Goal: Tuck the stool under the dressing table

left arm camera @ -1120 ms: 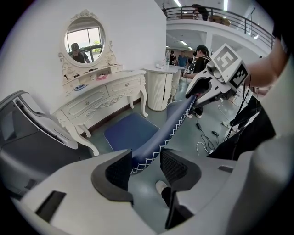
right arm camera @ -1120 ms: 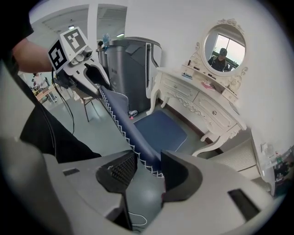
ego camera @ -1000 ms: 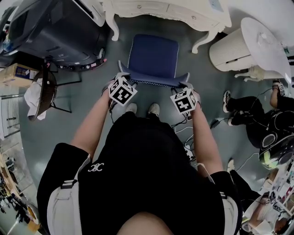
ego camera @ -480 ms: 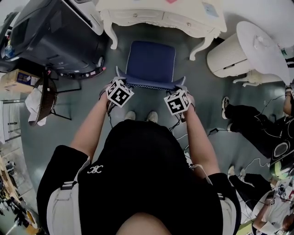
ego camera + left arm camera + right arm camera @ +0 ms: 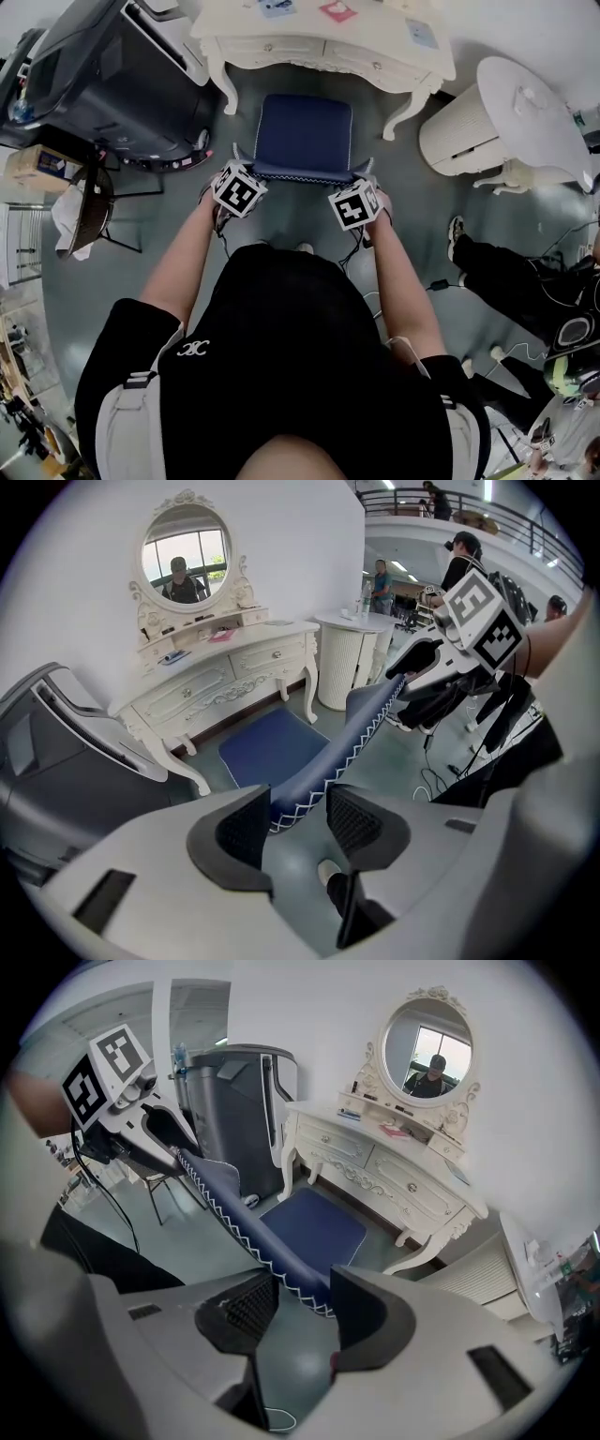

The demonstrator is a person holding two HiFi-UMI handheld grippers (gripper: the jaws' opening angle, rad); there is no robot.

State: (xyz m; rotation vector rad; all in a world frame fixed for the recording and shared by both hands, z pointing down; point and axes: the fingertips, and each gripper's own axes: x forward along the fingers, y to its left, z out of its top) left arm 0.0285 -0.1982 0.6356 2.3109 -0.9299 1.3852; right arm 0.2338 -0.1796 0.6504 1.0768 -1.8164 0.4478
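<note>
Jaws: spread wide yet clamped, left gripper (image 5: pixel 298 822) and right gripper (image 5: pixel 302 1312) each on one end of the padded blue rail (image 5: pixel 352 747) at the near edge of the stool (image 5: pixel 305 131). Gripped at both ends, presumably to push straight and prevent swivel. Seat located upper centre of the head view, just before the dressing table (image 5: pixel 319 42), lined up between its curved front legs; apparently not yet tucked under. Stool legs hidden beneath the seat. Table's rear cut off at the frame top.
</note>
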